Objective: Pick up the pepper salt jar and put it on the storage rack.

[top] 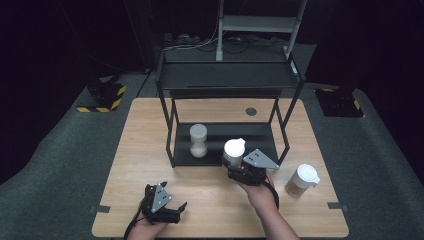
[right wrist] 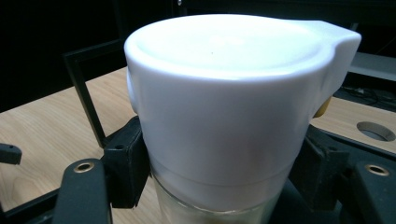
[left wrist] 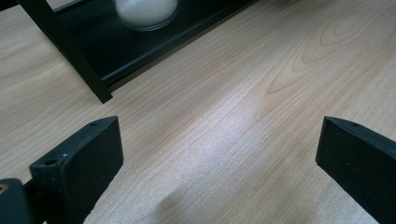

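The right hand-held gripper [top: 239, 167] is clamped on a white-lidded jar [top: 233, 152] at the front edge of the black shelf rack [top: 225, 80]; the right gripper view shows the jaw pads pressed on the glass just under the lid. The left hand-held gripper [top: 172, 210] rests with jaws wide apart and nothing between them on the counter [top: 130, 165], near the rack's front left leg. The high view adds a second lidded jar [top: 301, 180] right of the rack and a white container [top: 198, 140] on its lower shelf.

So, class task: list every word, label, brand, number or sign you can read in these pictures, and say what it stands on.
None can be read.
White-lidded jar in the right gripper: plain, no print.
Second lidded jar on the table: no label visible.
Yellow-and-black hazard stripes on the floor base: a pattern, no words.
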`<control>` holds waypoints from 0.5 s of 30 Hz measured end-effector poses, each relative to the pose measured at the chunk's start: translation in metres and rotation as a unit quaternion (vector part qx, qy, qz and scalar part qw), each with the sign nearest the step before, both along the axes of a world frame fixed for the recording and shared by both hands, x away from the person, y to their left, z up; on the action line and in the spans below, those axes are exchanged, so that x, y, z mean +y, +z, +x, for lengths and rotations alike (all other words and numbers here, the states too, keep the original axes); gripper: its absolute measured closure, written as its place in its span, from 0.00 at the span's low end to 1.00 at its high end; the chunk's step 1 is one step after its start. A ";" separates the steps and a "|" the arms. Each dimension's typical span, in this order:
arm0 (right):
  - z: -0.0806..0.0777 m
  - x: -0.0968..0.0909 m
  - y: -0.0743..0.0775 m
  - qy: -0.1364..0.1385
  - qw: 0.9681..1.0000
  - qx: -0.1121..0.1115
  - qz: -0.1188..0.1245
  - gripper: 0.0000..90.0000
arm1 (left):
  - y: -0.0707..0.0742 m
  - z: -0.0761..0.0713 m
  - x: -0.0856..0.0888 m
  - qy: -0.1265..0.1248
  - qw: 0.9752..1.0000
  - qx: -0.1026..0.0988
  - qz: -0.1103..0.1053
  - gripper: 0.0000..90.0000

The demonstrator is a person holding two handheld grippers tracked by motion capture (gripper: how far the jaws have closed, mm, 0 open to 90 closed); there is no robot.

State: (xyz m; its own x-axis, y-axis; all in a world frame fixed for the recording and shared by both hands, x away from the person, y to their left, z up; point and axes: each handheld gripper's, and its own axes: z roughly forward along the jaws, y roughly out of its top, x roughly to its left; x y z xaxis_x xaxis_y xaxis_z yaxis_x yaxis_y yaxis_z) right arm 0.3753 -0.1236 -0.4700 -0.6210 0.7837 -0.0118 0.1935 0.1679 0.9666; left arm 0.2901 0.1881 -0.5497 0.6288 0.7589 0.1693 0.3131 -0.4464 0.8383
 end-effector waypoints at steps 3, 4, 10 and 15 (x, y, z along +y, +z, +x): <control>0.003 0.001 0.001 -0.001 1.000 -0.002 0.000 0.34 | 0.000 0.000 0.000 -0.001 1.000 0.000 0.001 0.01; 0.004 0.001 0.002 -0.002 1.000 -0.002 0.000 0.34 | 0.000 0.000 0.000 -0.001 1.000 -0.001 0.000 0.01; 0.011 0.003 0.003 -0.008 1.000 -0.002 -0.003 0.34 | 0.000 0.000 0.000 -0.001 1.000 0.000 -0.002 0.01; 0.018 0.005 0.002 -0.013 1.000 -0.002 -0.005 0.34 | 0.000 0.000 0.000 -0.001 1.000 -0.001 -0.003 0.01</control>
State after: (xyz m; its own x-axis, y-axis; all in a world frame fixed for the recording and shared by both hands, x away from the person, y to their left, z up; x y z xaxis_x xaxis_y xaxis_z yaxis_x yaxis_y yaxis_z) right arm 0.3931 -0.1185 -0.4679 -0.6003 0.7994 -0.0217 0.1945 0.1723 0.9656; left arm 0.2898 0.1883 -0.5498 0.6299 0.7587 0.1661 0.3101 -0.4418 0.8418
